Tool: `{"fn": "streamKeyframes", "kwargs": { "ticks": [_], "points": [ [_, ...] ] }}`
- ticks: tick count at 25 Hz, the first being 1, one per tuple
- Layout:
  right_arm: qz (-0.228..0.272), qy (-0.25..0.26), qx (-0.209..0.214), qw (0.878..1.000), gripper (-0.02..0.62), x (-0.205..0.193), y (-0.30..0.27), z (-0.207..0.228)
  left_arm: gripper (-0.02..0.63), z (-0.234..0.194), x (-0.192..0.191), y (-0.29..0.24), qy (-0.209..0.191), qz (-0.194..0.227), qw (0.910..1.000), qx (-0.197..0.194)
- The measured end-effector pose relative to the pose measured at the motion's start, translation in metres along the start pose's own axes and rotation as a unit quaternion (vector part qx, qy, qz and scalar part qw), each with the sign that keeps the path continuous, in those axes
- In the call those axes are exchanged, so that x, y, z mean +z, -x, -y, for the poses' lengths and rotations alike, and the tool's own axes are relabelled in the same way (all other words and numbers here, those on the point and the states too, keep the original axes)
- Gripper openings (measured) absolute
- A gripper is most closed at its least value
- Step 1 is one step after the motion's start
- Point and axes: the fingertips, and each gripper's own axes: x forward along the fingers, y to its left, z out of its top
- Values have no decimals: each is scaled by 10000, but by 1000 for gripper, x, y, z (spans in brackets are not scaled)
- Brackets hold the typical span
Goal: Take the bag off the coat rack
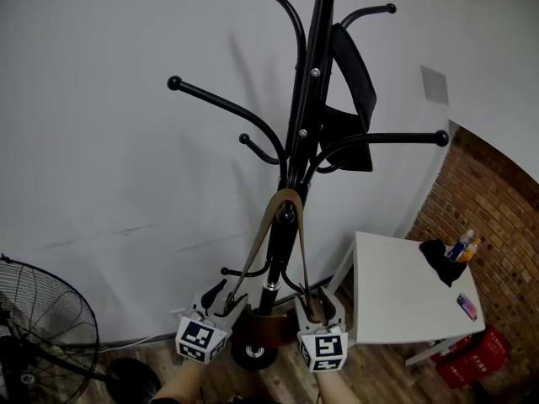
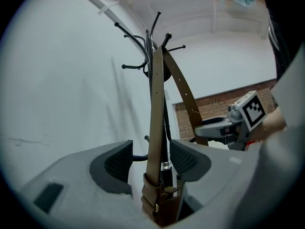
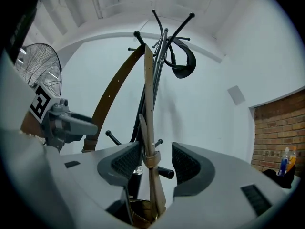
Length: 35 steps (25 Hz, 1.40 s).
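One brown bag (image 1: 266, 327) hangs low at 6 o'clock in the head view, close against the pole of the single black rack (image 1: 308, 99). Its one strap (image 1: 263, 230) rises in two runs to a low hook. The two grippers flank the bag and both point upward along the strap. The left gripper (image 1: 227, 297) is at the bag's 9 o'clock and the right gripper (image 1: 322, 303) at its 3 o'clock, each with a marker cube below it. In the left gripper view the jaws stand apart, with one strap run (image 2: 155, 118) passing between the pads and a gap on either side. The right gripper view shows the same, its jaws open around the other run (image 3: 148, 104), which has a buckle loop between the pads. Only the head view takes in the one white table (image 1: 396, 297) at 4 o'clock, and the two bottles (image 1: 462, 247) on it. One fan (image 1: 38, 326) stands at 8 o'clock. High on the rack at 1 o'clock hangs one black strap (image 1: 352, 99).
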Motion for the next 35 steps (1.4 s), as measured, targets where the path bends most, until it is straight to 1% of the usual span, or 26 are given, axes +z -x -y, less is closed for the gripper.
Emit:
{"fn": "streamKeyframes", "kwargs": {
  "ticks": [1, 3, 4, 6, 7, 11, 15, 19, 23, 28, 31, 35],
  "points": [
    [-36, 20, -30, 10000, 191, -2, -1, 0, 230, 0, 0, -3, -35, -21, 10000, -56],
    [-112, 61, -89, 9999, 171, -5, -3, 0, 189, 0, -3, -5, -88, -131, 9997, -177],
    [-138, 74, -124, 9998, 158, -6, -3, 0, 155, 1, -4, -6, -110, -188, 9994, -252],
    [-174, 102, -191, 9996, 114, -7, -5, -1, 81, 1, -4, -7, -214, -137, 9990, -365],
    [-189, 114, -224, 9995, 83, -7, -5, -1, 64, 0, -4, -8, -266, -78, 9988, -403],
    [-240, 39, -367, 9990, 64, -4, -2, -2, 23, -2, -3, -8, -242, -3, 9979, -606],
    [-279, -158, -430, 9986, 60, 1, 7, -5, 17, -3, -1, -2, -125, -73, 9971, -747],
    [-317, -173, -437, 9984, 60, 5, 12, -10, 17, -6, 5, 2, 76, -48, 9964, -837],
    [-324, -206, -453, 9982, 58, 7, 15, -11, 17, -5, 8, 3, 109, -26, 9958, -910],
    [-135, -206, -328, 9992, 58, 22, 18, -17, 17, -3, 11, 10, 143, -41, 9967, -793],
    [-112, -176, -192, 9996, 58, 28, 24, -17, 17, 0, 18, 15, 170, -16, 9976, -674],
    [-51, -195, -75, 9998, 58, 37, 33, -13, 17, 8, 29, 21, 168, 15, 9980, -608]
  ]
}}
